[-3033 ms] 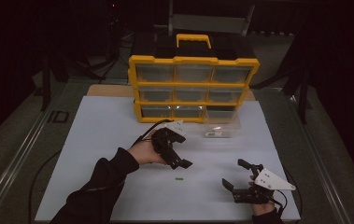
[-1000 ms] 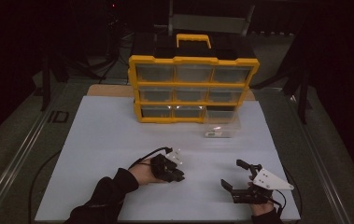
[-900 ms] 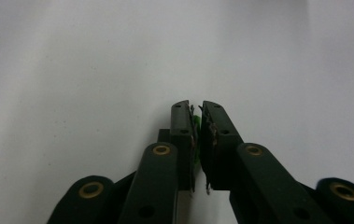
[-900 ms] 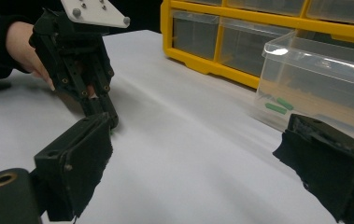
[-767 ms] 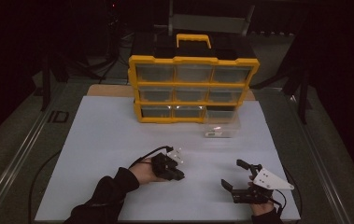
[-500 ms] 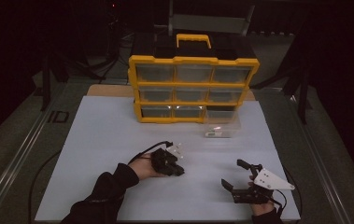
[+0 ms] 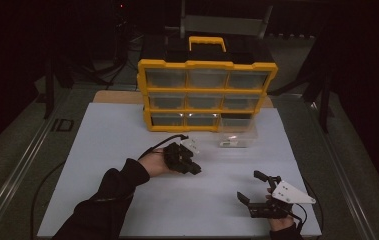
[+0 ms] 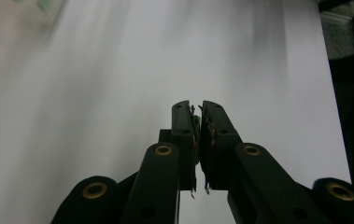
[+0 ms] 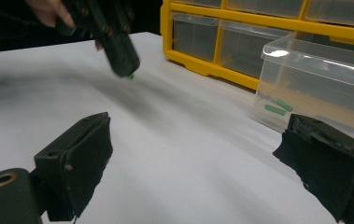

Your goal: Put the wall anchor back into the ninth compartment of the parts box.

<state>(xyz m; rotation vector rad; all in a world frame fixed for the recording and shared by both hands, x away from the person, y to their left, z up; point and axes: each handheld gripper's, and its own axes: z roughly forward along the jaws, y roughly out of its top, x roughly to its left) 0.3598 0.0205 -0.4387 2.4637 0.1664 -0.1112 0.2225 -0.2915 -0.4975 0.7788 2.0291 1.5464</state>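
Green piece [image 8: 196, 125] now clamped in my left gripper [image 8: 198, 109], lifted off the sheet; right gripper [image 9: 198, 154] gapes, bottom right.

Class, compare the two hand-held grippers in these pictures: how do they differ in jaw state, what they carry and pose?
The left hand-held gripper has its jaws shut on a small green piece; the right hand-held gripper has its jaws wide open with nothing between them. The left is held up above the white sheet; the right sits low near the sheet's front edge. Both have black jaws and trail a cable.
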